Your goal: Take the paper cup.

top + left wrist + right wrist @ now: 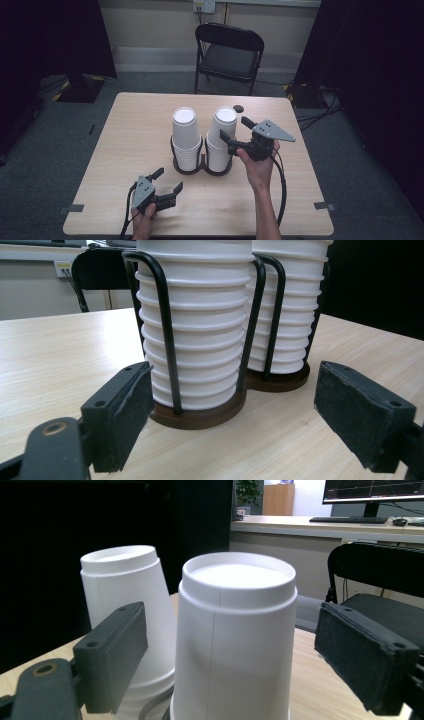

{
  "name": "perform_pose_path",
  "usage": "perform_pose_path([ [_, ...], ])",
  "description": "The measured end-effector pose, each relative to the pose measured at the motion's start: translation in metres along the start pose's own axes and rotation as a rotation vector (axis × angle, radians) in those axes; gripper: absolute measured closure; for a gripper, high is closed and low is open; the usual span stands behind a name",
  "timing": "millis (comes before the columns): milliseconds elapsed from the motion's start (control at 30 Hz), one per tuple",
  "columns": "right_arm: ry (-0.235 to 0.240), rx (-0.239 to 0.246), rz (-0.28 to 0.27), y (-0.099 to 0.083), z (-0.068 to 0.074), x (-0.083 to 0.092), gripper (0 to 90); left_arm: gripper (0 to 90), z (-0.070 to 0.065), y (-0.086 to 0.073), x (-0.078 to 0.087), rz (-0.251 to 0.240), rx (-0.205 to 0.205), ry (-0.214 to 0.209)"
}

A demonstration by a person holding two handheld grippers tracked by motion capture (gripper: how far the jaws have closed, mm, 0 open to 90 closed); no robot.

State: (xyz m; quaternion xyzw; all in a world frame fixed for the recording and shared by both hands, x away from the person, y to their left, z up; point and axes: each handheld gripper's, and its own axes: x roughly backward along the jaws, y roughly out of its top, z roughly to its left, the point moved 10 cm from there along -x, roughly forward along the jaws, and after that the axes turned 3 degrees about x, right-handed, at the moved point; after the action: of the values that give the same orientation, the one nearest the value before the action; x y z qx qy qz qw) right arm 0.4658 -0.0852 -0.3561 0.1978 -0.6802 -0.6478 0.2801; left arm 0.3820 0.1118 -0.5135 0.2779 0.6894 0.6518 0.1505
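The left gripper (167,184) sits low at the near edge of the table (125,150), close to the person. Its jaws are wide open and hold nothing. In the left gripper view its pads (129,415) point at the bottom of the cup stacks, so it looks like it is waiting its turn, maybe to steady the holder.

Two stacks of white cups stand upside down in the middle of the table. The left stack (186,137) and the right stack (221,135) sit side by side, almost touching. They rest in a dark holder (200,417) with a round base under each stack. Thin black wire loops (165,330) go up the sides. The loops are there so the tall stacks do not tip over.

The right gripper (235,129) is up high, next to the top of the right stack. Its jaws are open too. In the right gripper view, the top cup (235,640) stands between the two pads (365,655), but they do not touch it yet. I think the person wants to pinch that top cup and lift it off. The gripper is high because only the top cup sticks out above the wire loops.

A black chair (229,55) stands behind the table.
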Motion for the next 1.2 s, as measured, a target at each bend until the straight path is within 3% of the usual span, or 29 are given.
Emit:
perform_pose_path([
  [267,0.021,-0.005,0.014,0.004,-0.004,-0.022,13.2,15.9,0.000,0.000,0.000,-0.003,0.002,0.000],
  [633,0.040,-0.014,0.074,-0.009,-0.003,-0.050,13.1,15.9,0.000,0.000,0.001,-0.005,0.005,-0.002],
  [833,0.055,-0.043,0.103,-0.024,-0.002,-0.054,12.9,15.9,0.000,0.000,0.001,-0.004,0.007,-0.012],
  [1200,0.035,-0.033,0.144,-0.045,-0.003,-0.057,12.3,15.9,0.000,0.000,0.001,-0.005,-0.006,-0.005],
])
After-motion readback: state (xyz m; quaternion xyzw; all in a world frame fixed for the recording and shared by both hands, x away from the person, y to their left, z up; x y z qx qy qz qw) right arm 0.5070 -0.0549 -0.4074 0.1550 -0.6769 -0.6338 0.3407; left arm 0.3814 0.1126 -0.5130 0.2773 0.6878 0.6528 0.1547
